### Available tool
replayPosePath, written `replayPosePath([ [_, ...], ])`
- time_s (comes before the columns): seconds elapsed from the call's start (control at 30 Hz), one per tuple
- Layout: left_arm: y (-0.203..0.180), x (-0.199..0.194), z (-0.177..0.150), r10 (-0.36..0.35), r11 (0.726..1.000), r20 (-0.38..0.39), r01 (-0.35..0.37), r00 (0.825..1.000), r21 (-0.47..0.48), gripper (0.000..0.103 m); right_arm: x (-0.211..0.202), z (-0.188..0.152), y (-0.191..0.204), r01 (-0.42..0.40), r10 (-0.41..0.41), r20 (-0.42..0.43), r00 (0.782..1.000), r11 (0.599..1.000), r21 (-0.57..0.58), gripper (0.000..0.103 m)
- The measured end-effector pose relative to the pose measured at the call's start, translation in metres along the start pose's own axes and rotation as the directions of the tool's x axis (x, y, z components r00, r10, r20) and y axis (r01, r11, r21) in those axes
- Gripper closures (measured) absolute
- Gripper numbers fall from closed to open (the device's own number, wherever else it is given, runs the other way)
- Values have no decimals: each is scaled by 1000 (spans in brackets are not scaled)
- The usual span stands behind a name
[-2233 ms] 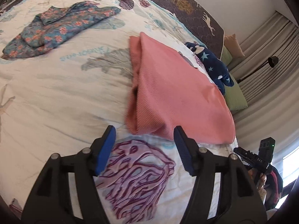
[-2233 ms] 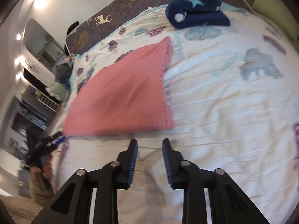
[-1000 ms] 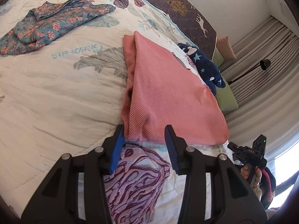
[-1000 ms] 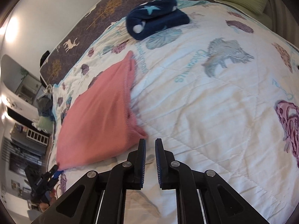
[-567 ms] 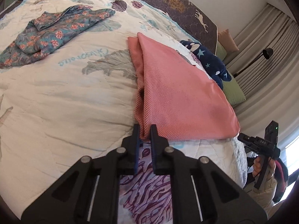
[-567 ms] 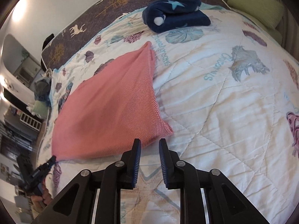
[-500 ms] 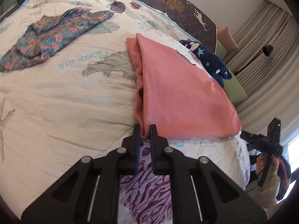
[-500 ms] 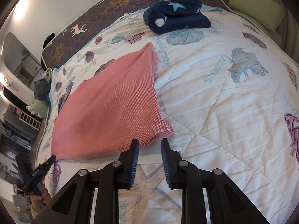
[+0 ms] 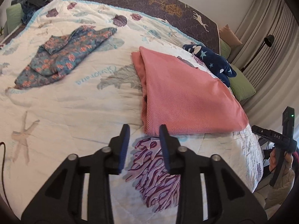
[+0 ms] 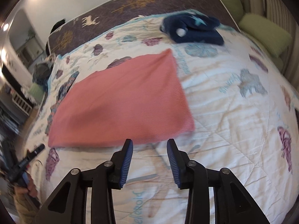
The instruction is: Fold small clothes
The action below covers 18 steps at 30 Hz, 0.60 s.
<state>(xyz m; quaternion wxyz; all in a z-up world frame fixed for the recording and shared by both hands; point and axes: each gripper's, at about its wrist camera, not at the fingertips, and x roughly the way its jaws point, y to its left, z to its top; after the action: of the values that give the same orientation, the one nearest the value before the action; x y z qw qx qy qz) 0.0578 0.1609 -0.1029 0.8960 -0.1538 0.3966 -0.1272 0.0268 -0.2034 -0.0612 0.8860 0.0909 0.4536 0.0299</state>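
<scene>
The folded pink knit garment (image 9: pixel 186 93) lies flat on the sea-creature quilt (image 9: pixel 65 97), just ahead of both tongs, its long axis running away toward the headboard. The left gripper (image 9: pixel 143 138) sits at its near left corner, the right gripper (image 10: pixel 149 147) before its near edge. Both jaws have just been opening and stand apart with nothing between them

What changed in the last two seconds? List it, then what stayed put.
Both tongs closed near the pink cloth's near corners, then have just been opening again; left tongs and right tongs now stand open with nothing between them, just short of its edge. The pink cloth stayed folded flat; the floral garment, navy star garment and quilt are unchanged.
</scene>
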Motion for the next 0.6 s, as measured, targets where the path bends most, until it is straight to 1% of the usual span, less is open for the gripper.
replayPosePath([
  [0.07, 0, -4, -1, 17, 1000, 6, -18, 1000, 19, 58, 1, -5, 24, 47, -46, 15, 999, 994, -100, 60],
  [0.1, 0, -5, 0, 21, 1000, 6, -21, 1000, 22, 56, 2, -9, 40, 79, -75, 30, 997, 983, -164, 59],
  [0.13, 1, -6, -1, 25, 999, 6, -26, 1000, 25, 55, 4, -13, 56, 107, -99, 46, 994, 968, -229, 57],
  [0.2, 2, -10, -2, 30, 999, 9, -30, 1000, 30, 54, 9, -21, 82, 127, -112, 65, 992, 940, -316, 53],
  [0.27, 4, -13, -4, 35, 999, 13, -36, 999, 34, 52, 15, -27, 105, 125, -105, 73, 992, 918, -376, 50],
  [0.37, 10, -18, -6, 52, 998, 14, -52, 999, 26, 48, 25, -33, 130, 133, -104, 88, 991, 891, -435, 49],
  [0.47, 20, -23, -9, 72, 997, 15, -73, 997, 16, 45, 33, -44, 160, 170, -119, 130, 984, 836, -522, 48],
  [0.53, 30, -26, -11, 86, 996, 13, -86, 996, 1, 45, 39, -47, 176, 159, -98, 136, 986, 809, -566, 46],
  [0.6, 44, -29, -12, 95, 995, 10, -95, 995, -36, 45, 45, -48, 195, 135, -69, 131, 989, 790, -598, 45],
])
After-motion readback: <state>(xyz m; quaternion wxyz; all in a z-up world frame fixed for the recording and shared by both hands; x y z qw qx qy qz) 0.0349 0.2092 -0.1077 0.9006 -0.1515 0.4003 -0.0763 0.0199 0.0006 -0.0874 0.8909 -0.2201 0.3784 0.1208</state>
